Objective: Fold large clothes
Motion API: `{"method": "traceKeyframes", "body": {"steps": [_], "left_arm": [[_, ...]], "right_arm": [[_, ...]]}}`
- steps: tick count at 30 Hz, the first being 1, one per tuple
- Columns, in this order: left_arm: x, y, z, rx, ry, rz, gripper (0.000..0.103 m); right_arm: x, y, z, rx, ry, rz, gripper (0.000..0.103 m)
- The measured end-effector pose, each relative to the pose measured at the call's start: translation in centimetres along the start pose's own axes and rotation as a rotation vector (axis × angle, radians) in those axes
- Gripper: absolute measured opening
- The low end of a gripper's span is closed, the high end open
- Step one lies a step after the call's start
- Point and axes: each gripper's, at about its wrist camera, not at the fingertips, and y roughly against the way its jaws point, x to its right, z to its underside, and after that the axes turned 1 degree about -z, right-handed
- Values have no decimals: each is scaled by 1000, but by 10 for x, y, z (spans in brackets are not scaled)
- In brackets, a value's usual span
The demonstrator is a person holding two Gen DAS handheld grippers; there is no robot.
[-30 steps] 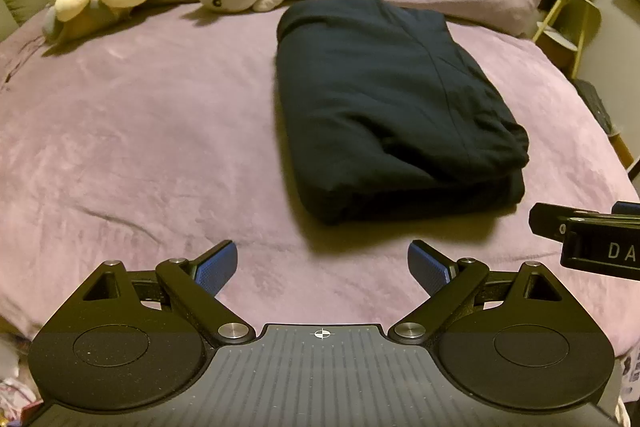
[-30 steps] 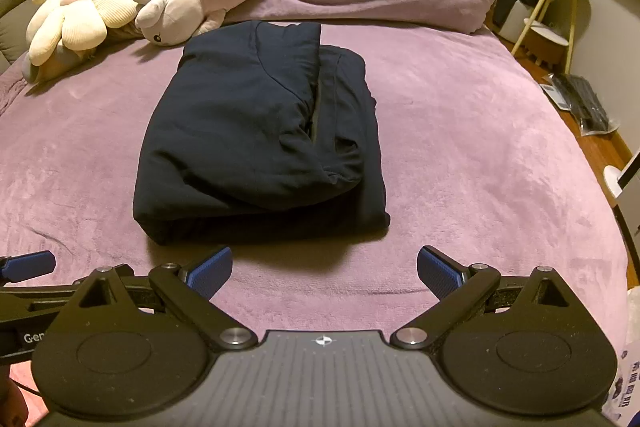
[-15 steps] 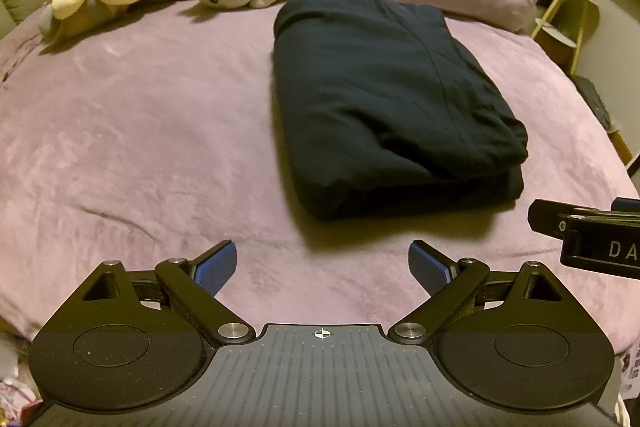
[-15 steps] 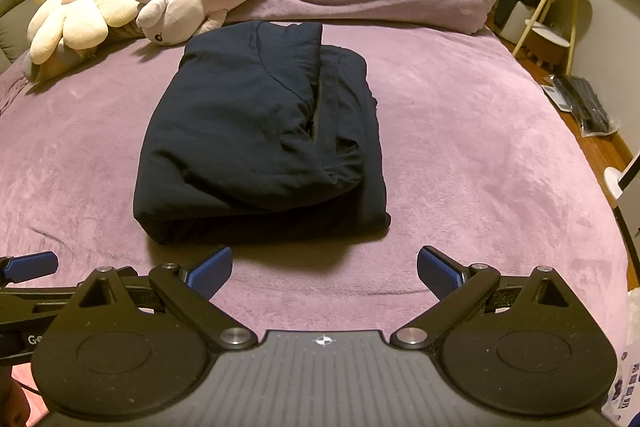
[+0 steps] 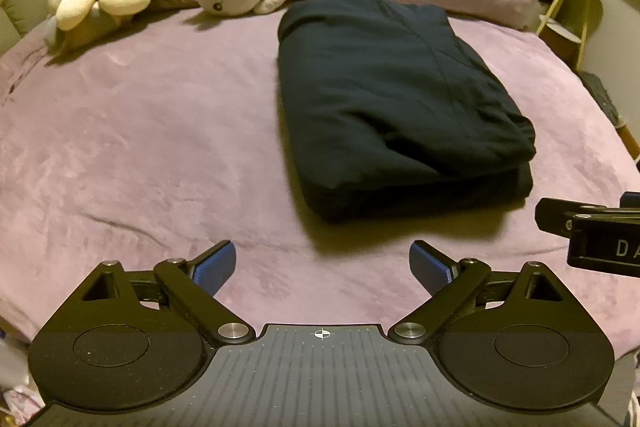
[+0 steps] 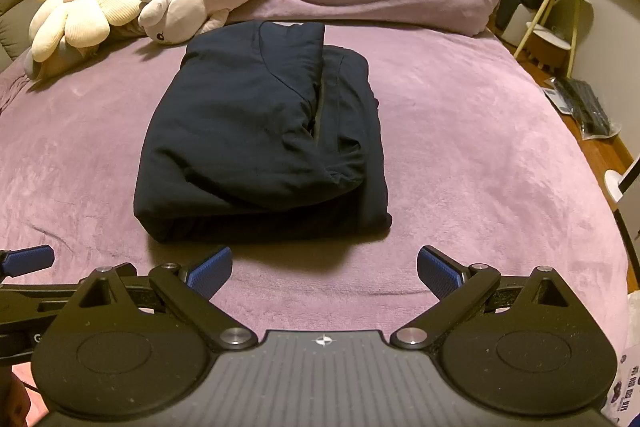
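On the purple plush bedspread [image 6: 460, 155], your dark navy folded garment [image 6: 256, 131] lies bulky, soft, floppy; grip its thick near edge. Left gripper [image 5: 322, 269] and right gripper [image 6: 324, 269] gape wide, empty.

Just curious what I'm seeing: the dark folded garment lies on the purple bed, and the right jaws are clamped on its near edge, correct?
Not clamped. The right wrist view shows the right gripper open, short of the dark garment, which lies folded on the bed.
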Motion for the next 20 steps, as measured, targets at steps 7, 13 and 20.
{"method": "traceKeyframes", "body": {"steps": [7,13,20], "left_arm": [[1,1,0,3,-12,10,97],[4,1,1,5,-25,6,97],[7,3,2,17,-44,0,97]], "right_arm": [[1,-1,1,-1,0,0,99],[1,-1,1,-2,-1,2,99],[1,-1,2,-1,0,5,99]]}}
